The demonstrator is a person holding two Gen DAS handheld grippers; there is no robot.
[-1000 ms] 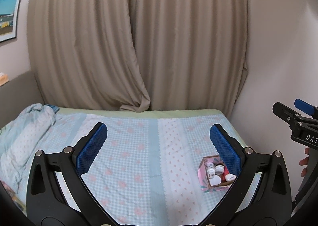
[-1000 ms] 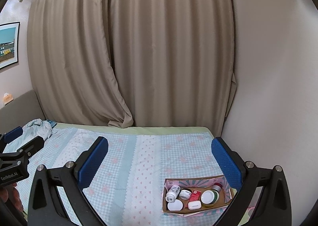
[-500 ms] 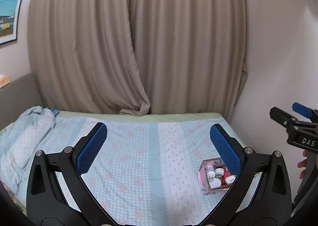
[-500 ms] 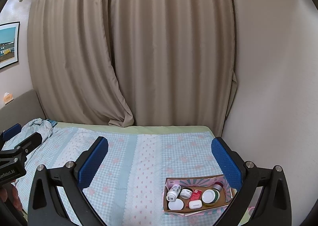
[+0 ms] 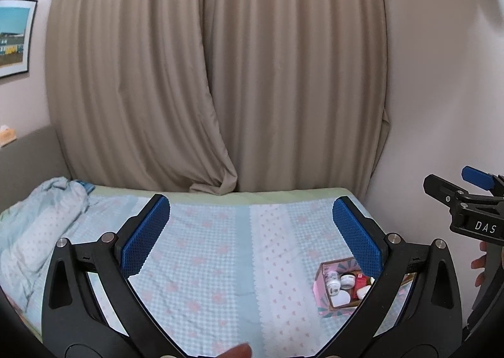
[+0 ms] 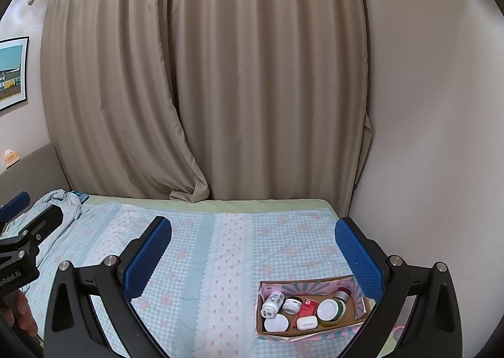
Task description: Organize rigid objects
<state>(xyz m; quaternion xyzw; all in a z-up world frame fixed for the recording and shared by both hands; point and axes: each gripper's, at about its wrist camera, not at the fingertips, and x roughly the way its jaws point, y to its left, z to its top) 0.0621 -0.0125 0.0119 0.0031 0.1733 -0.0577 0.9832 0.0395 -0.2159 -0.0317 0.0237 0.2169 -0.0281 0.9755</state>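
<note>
A small open cardboard box [image 6: 357, 288] with a pink patterned outside sits on the bed near its right edge. It holds several small items: a white bottle [image 6: 272, 303] lying down, white jars, a red packet [image 6: 308, 307], a white case and a green-rimmed jar [image 6: 330, 310]. The box also shows in the left wrist view [image 5: 321, 290]. My left gripper [image 5: 250, 235] is open and empty, above the bed. My right gripper [image 6: 253, 255] is open and empty, above and left of the box.
The bed has a light blue checked sheet [image 6: 201, 263]. A crumpled blue blanket [image 5: 34, 225] lies at its left end. Beige curtains [image 6: 220, 90] hang behind, a wall [image 6: 425, 137] stands at the right, a framed picture [image 5: 12, 39] hangs at the left.
Both grippers have drawn back and risen slightly; the box sits a little lower and smaller in both views. Both stay open and empty.
</note>
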